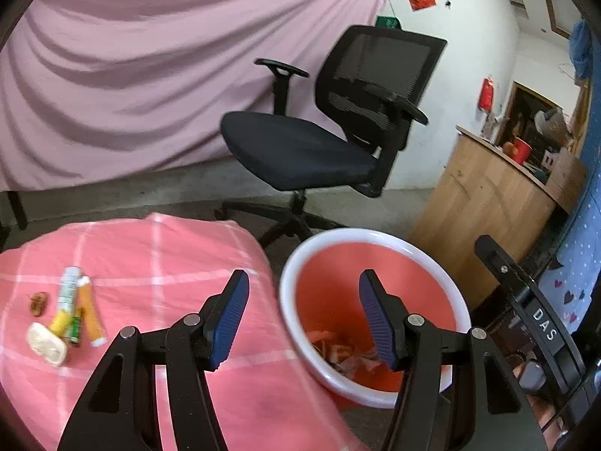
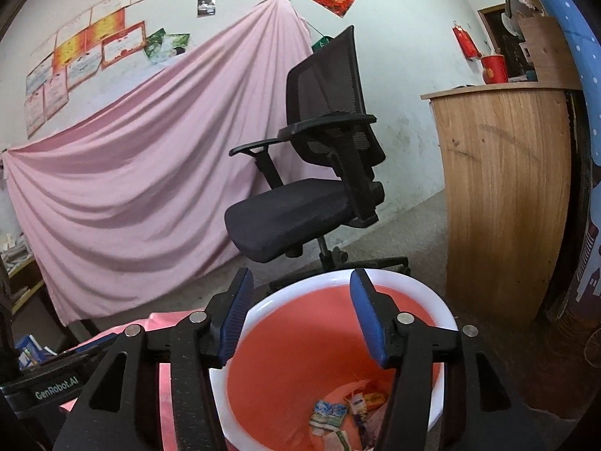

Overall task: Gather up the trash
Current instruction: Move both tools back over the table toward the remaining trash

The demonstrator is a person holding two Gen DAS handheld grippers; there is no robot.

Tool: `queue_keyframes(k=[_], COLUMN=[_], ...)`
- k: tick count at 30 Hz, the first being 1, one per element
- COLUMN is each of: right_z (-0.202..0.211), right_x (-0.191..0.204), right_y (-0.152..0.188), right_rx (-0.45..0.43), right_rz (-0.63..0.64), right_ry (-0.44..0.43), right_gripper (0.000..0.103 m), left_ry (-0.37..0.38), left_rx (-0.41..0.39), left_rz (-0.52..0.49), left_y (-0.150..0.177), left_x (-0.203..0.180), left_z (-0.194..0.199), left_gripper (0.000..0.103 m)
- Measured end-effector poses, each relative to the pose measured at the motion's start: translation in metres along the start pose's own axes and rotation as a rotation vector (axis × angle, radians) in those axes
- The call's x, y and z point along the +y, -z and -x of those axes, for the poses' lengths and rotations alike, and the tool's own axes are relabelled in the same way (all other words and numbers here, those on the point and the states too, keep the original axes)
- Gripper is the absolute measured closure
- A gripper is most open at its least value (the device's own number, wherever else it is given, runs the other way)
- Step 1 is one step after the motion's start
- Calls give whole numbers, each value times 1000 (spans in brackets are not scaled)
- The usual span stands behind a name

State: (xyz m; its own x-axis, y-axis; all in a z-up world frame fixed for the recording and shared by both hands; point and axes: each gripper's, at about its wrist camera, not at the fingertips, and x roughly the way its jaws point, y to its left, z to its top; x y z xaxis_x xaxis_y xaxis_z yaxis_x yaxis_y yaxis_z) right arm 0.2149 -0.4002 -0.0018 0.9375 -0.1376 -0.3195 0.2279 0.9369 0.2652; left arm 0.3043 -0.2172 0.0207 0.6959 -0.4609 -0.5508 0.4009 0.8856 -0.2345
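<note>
Only the left wrist view shows trash (image 1: 69, 314) at nine o'clock on the pink-clothed tabletop (image 1: 180, 263). Left tongs (image 1: 304, 319) and right tongs (image 2: 298, 315) gape empty over the red bin (image 2: 300, 338), wrappers inside. Office chair (image 2: 300, 203) at twelve o'clock.

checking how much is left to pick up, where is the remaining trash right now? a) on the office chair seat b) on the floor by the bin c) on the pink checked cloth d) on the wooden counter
c: the tubes and small scraps lie in a cluster on the pink checked cloth, left of the red bin, which already holds wrappers.
</note>
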Motion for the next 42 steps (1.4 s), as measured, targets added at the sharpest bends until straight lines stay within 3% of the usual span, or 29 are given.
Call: queue_keyframes(k=[2,4,9,12,16,24,30,35,42], right_z=[3,6,12,18,27,53,58,57,42], right_x=[6,11,27,38,58,98,128,150,178], right_y=[-1,-3,-6,-6,-5,0,8,17,33], right_rx=[-18,-38,-82,-124,-171,-308,-336,-323,-247], right_rz=[2,1,3,16,60,152,221,276,366], right_ry=[-9,-22,-57,-86,-143,-268,-339,-381,-407], right_gripper=[30,26,6,0,0,0,0,0,0], left_ry=[-17,-51,-118,-169,-204,-321,-419,-484,-521], left_rx=[-19,-70,-158,-228,-352,-445,-499,-502,-421], left_rz=[9,24,33,45,60,48,50,62,94], left_y=[-1,-3,-6,-3,6,29,50,65,80], left_x=[7,15,34,46,60,76,96,116,147], left_z=[9,22,50,72,106,148,172,183,176], left_gripper=[35,24,23,1,1,1,1,1,1])
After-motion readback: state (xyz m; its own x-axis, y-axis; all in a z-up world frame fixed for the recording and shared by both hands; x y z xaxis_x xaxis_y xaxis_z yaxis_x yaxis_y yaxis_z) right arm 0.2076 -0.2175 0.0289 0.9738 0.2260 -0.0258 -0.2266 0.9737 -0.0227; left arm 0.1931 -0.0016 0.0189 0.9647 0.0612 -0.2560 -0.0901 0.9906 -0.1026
